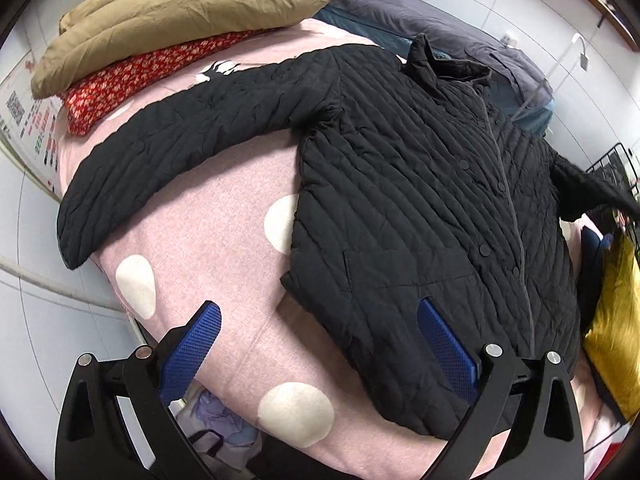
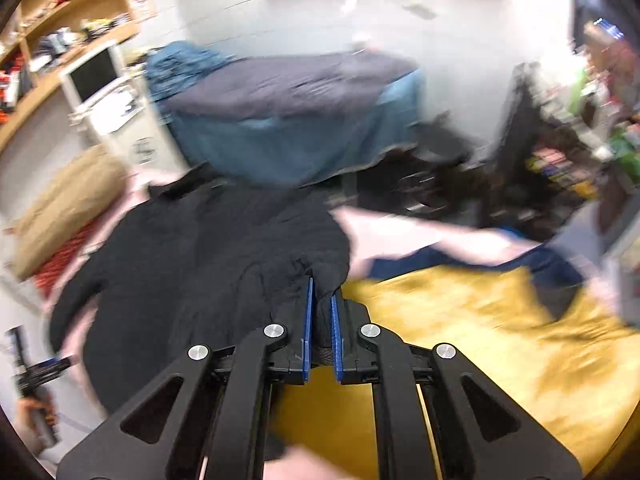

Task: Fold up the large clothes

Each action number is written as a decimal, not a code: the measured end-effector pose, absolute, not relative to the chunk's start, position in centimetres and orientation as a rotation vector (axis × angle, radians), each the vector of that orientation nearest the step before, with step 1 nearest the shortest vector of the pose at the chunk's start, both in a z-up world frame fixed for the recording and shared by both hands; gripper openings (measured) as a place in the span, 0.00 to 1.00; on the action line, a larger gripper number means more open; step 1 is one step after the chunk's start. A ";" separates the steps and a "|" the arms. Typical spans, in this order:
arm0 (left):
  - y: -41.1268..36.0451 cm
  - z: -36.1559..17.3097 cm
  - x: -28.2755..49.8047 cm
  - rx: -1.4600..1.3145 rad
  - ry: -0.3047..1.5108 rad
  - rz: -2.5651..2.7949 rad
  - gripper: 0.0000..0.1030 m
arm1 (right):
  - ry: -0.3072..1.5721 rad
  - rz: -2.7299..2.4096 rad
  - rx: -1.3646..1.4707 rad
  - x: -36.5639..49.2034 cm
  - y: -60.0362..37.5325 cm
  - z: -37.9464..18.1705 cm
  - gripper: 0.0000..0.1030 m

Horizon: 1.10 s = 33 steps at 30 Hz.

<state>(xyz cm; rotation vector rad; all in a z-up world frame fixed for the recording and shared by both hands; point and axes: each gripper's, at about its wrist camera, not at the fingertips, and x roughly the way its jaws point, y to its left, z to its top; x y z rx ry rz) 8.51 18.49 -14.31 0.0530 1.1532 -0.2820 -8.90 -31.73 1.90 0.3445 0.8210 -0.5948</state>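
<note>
A black quilted jacket lies front-up on a pink polka-dot bedcover, its left sleeve spread out to the left. My left gripper is open, hovering over the jacket's lower hem, one blue pad over the cover and one over the jacket. In the blurred right wrist view, my right gripper is shut on the jacket's right sleeve, lifted off the bed; the jacket body lies beyond it.
A folded tan garment lies on a red floral one at the cover's far left. A grey and blue bed stands behind. A yellow fabric lies at the right. Shelves and a metal rack flank the room.
</note>
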 end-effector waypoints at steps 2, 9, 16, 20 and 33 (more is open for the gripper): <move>18.7 -14.6 8.5 0.064 1.154 -0.280 0.94 | 0.848 -0.703 0.357 -10.1 -33.5 1.5 0.09; 20.7 -15.8 9.0 0.052 1.172 -0.253 0.94 | 0.693 -0.830 0.598 -15.9 -32.8 -0.2 0.67; 21.6 -17.1 11.0 -0.048 1.195 -0.318 0.94 | 0.808 -0.465 0.679 -13.5 -24.1 -5.0 0.68; 20.5 -18.7 12.3 -0.085 1.226 -0.378 0.94 | 0.971 -0.376 0.730 -12.0 -20.1 -11.6 0.68; 10.2 -18.6 11.5 0.037 1.260 -0.582 0.46 | 1.230 -0.381 0.614 -10.2 -17.5 -23.1 0.68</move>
